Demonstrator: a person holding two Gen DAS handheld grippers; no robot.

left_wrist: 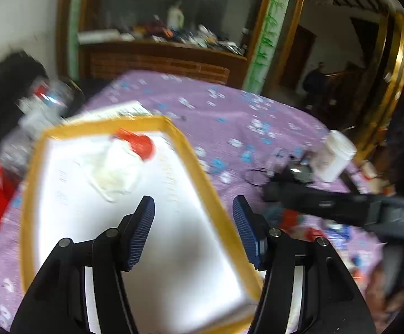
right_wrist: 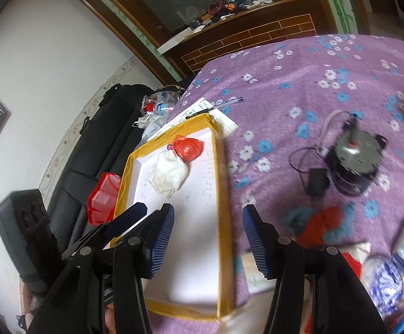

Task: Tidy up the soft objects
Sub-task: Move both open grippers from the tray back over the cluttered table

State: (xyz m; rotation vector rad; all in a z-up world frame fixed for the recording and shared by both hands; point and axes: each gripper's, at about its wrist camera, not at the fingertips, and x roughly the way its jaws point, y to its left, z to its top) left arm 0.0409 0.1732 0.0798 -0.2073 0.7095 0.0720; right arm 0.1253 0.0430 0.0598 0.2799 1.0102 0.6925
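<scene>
Left wrist: my left hand-held gripper [left_wrist: 193, 203] hangs apart and empty over the box [left_wrist: 202, 183], where a white bundle [left_wrist: 115, 167] and red bag [left_wrist: 139, 143] lie.

Right wrist: my right hand-held gripper [right_wrist: 208, 211] is likewise apart and empty; a red-blue cloth [right_wrist: 318, 224] lies on the tabletop [right_wrist: 285, 64], just beside the box.

My view: white tray [right_wrist: 224, 194], yellow rim; red bundle [right_wrist: 188, 148]; white bundle [right_wrist: 169, 175]; purple cloth [right_wrist: 299, 64], blue-white flowers; my blue pads [right_wrist: 159, 243].

No text can be read. The paper [right_wrist: 202, 111] under the pen [right_wrist: 215, 107] carries print, and the tray [right_wrist: 224, 194] perhaps faint handwriting, but both are too small and blurred.
</scene>
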